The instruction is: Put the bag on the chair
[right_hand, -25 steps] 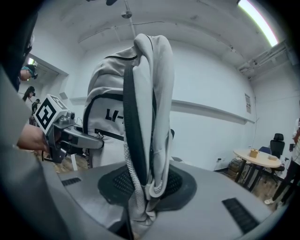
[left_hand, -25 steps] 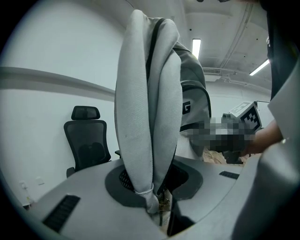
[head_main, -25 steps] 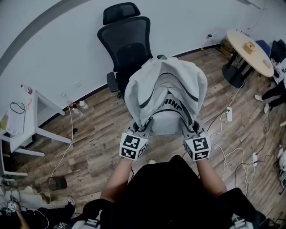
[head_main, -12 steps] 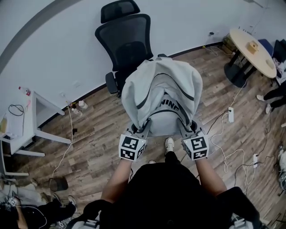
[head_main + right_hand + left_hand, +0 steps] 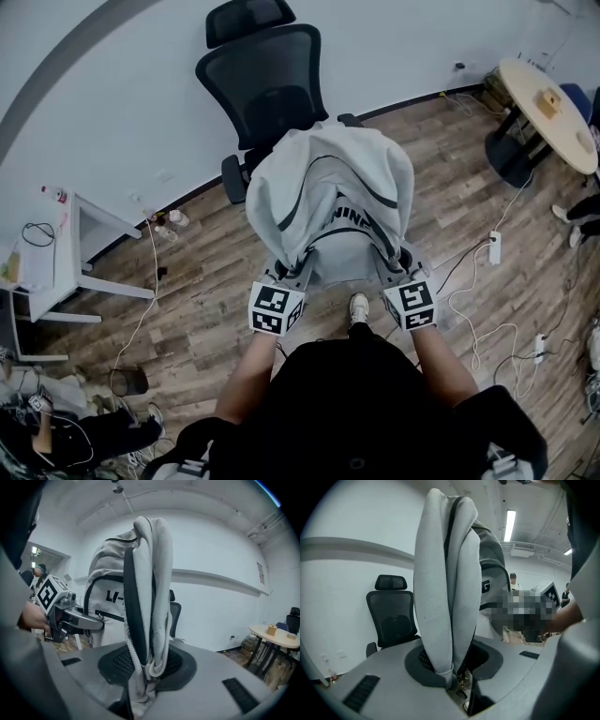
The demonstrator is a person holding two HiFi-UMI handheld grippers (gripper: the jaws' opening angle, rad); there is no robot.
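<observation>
The fingers (image 5: 379,686) of the left gripper (image 5: 286,281) are clamped on a folded grey shoulder strap (image 5: 445,588), which rises straight out of the narrow gap between them. The fingers (image 5: 225,677) of the right gripper (image 5: 398,277) pinch the second strap (image 5: 147,597) the same way, grey outside and dark mesh inside. Taking one strap in each gripper probably spreads the load, keeps the bag from swinging or twisting, and lets the person steer it squarely toward the seat. The grey backpack (image 5: 328,202) is carried level between the two grippers, in front of the person and over the wooden floor (image 5: 187,281). From the head view its far end lies at 12 o'clock and overlaps the black mesh office chair (image 5: 267,84). The seat is hidden under the bag, so I cannot tell whether the bag already touches it. The chair stands against the white wall (image 5: 94,56) with its backrest upright and facing the person, so the open seat side is the side being approached. The backpack's long axis runs from 6 o'clock to 12 o'clock, with the rounded end pointing at the chair and the strap end toward the person. The lettered panel faces up and back toward the head camera. By my reading the bag is not yet set down, since both grips carry it.
</observation>
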